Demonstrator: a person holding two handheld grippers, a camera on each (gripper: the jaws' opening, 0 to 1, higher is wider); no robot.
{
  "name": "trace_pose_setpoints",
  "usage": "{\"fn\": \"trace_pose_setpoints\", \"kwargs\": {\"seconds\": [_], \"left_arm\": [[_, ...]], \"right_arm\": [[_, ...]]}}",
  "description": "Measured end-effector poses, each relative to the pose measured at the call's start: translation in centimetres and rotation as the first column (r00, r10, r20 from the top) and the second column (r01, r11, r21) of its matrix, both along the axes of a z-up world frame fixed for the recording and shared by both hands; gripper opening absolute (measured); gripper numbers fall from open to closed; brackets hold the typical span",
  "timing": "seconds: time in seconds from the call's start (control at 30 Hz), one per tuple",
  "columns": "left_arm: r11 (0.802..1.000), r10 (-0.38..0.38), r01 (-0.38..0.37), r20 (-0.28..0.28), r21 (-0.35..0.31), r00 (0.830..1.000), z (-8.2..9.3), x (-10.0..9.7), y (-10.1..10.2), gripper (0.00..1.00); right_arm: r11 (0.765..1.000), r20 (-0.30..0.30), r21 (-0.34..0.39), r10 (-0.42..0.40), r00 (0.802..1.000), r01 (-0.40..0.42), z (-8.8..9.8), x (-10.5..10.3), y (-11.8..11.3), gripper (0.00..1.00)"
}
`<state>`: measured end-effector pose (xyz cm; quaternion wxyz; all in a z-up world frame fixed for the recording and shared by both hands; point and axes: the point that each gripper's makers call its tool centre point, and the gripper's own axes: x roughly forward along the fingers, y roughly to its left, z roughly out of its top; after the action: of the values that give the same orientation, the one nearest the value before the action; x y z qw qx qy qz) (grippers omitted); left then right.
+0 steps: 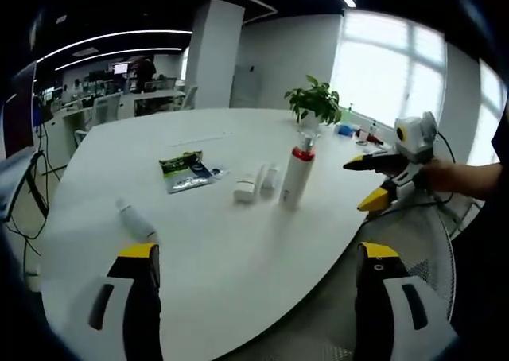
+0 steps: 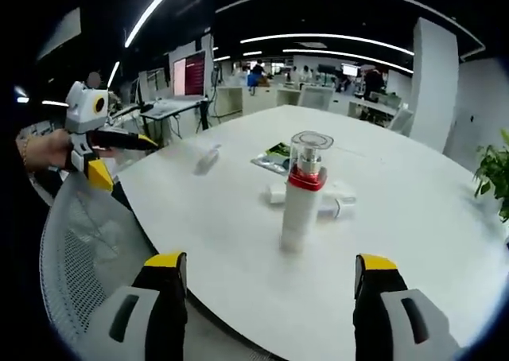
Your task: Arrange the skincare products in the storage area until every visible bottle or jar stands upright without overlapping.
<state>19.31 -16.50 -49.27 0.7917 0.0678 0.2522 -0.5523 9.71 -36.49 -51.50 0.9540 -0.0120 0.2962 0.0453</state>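
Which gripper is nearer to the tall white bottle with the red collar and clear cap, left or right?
Right. The right gripper faces the upright white bottle with the red collar and clear cap just beyond its open jaws. The left gripper hangs farther back, at the table's edge.

Yellow-tipped, seemingly grey-black tool [image 1: 258, 254] jaws

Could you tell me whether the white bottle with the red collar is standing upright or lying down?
Upright: the bottle stands on its base on the white table, clear cap on top.
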Motion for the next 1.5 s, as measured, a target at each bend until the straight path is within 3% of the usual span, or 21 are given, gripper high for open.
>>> {"fn": "trace_pose_setpoints", "kwargs": {"seconds": [0.1,0.3,0.8,1.07,1.23,1.5], "left_arm": [[1.0,-0.004,0.004,-0.002,0.004,1.0,-0.1,-0.1,0.1,0.96],[0.999,-0.023,0.023,-0.005,0.035,1.0,-0.6,-0.2,0.2,0.96],[0.997,-0.048,0.052,-0.058,0.064,0.997,-1.9,-0.4,-0.7,0.94],[0.991,-0.086,0.091,-0.049,0.102,0.995,-2.3,0.5,-2.5,0.93],[0.991,-0.101,0.105,-0.053,0.078,0.993,-1.5,1.4,-4.4,0.93],[0.988,-0.112,0.116,-0.044,0.097,0.993,-1.4,3.2,-6.8,0.94]], "right_arm": [[0.999,-0.008,0.024,-0.021,1.0,0.021,-0.2,-0.1,-0.1,0.89],[1.0,-0.005,-0.016,0.0,1.0,0.0,-0.4,0.0,0.1,0.86],[1.0,0.027,0.005,-0.025,0.999,0.025,0.1,0.1,-0.2,0.85],[1.0,0.031,-0.002,-0.024,0.999,0.024,0.2,0.2,-0.1,0.84],[0.999,0.041,0.008,-0.043,0.998,0.043,0.4,0.2,-0.5,0.83],[0.996,0.058,0.033,-0.082,0.995,0.08,0.6,0.3,-1.1,0.82]]}}
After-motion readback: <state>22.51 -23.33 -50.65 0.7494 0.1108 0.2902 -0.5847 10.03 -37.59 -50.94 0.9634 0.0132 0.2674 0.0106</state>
